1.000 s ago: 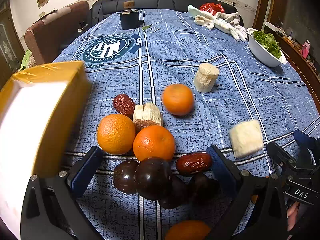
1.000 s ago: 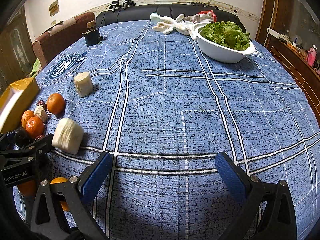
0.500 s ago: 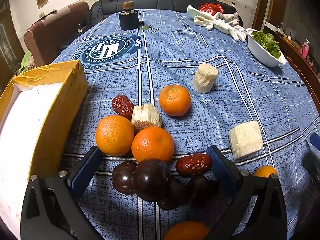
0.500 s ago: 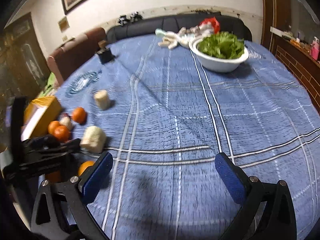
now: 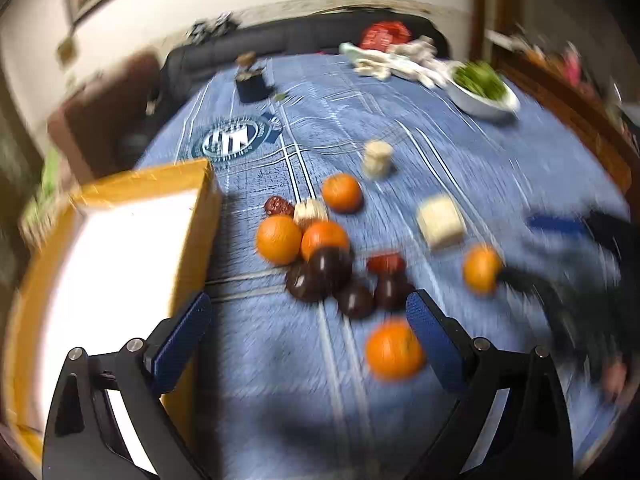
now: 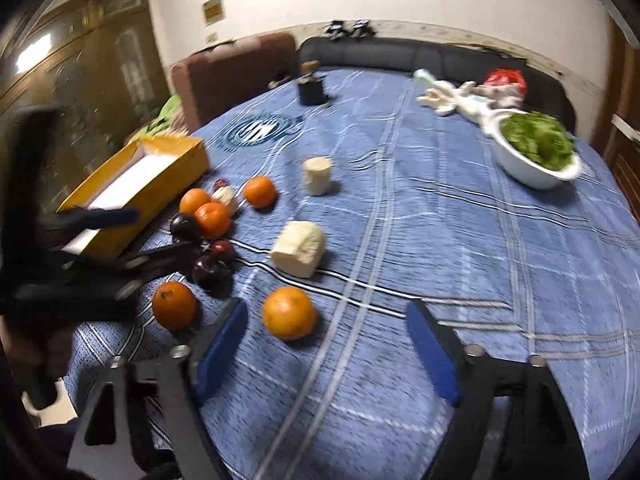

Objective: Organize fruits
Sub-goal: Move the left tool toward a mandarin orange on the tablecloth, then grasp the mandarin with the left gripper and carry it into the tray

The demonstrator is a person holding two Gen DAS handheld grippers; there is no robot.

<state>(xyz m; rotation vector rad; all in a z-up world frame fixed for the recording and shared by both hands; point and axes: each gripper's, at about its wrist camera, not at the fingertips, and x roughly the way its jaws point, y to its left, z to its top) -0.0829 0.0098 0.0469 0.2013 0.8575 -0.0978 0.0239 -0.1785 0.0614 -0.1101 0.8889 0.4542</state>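
Note:
Fruit lies loose on the blue tablecloth [image 5: 460, 152]: several oranges, with one near me [image 5: 394, 349] and one to the right [image 5: 481, 268], dark plums [image 5: 330, 270], red dates [image 5: 386, 263] and pale sugarcane chunks [image 5: 440, 221]. A yellow box with a white inside [image 5: 120, 256] stands at the left. My left gripper [image 5: 308, 336] is open and empty above the cloth, the near orange beside its right finger. My right gripper [image 6: 332, 352] is open and empty, an orange [image 6: 289, 312] just ahead of its left finger. The left view is blurred.
A white bowl of greens [image 6: 536, 152] stands at the far right. White gloves [image 6: 452, 100] and a red bag [image 6: 504, 79] lie at the back, with a small dark jar [image 6: 311, 89]. A sofa and armchair ring the table's far edge.
Both grippers have pulled back and up, so more of the table shows. The right view has swung left toward the fruit and box. Both stay open and empty.

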